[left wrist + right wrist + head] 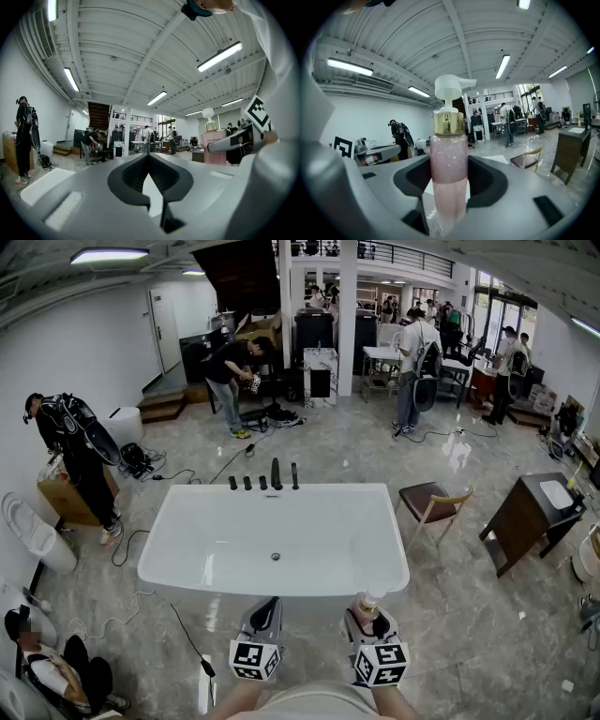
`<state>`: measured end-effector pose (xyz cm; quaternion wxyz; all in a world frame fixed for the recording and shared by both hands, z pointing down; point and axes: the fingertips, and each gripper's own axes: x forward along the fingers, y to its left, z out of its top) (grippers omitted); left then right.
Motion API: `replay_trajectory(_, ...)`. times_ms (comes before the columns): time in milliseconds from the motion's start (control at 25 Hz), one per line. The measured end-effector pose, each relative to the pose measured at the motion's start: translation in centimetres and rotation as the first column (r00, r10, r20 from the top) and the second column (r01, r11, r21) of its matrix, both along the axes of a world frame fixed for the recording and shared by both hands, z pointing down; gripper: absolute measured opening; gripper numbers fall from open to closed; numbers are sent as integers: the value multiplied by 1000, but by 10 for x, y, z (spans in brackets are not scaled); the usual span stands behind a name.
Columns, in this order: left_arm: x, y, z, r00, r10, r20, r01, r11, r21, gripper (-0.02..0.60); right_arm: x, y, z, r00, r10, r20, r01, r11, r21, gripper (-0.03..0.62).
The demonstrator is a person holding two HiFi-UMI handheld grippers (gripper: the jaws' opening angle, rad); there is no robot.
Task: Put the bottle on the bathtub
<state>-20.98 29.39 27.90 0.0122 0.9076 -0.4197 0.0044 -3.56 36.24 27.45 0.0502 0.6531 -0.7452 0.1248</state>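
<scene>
On the bathtub (319, 583) we find the near rim bare from left to right, and the basin open beyond it. A row of black taps (272, 476) blocks the middle of the far rim; a chair (427, 498) stands near the tub's right side.

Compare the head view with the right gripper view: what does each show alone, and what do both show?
Head view only: the whole white bathtub, with the black taps on its far rim and its drain.
Right gripper view only: the pink pump bottle seen side-on, its gold collar, and the fingers of the right gripper pressed on its sides.
Both: that bottle, the wooden chair and the dark washstand.
</scene>
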Motion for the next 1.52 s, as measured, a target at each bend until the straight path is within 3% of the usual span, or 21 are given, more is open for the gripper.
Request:
replay_trajectory(640,6,2,3,1000,4,-13,-4,1000,-10,9,12,4,10,996,23,86,-21,1000,-21,221)
replay_trajectory(1040,3,-3,5,1000,22,-13,-22,1000,-12,9,11,0,12,996,50,76,-47,998,-34,221)
replay_trajectory(1520,28,-27,13,999,52,-6,-52,998,-26,9,32,-23,17,995,63,76,-60,997,-40,221)
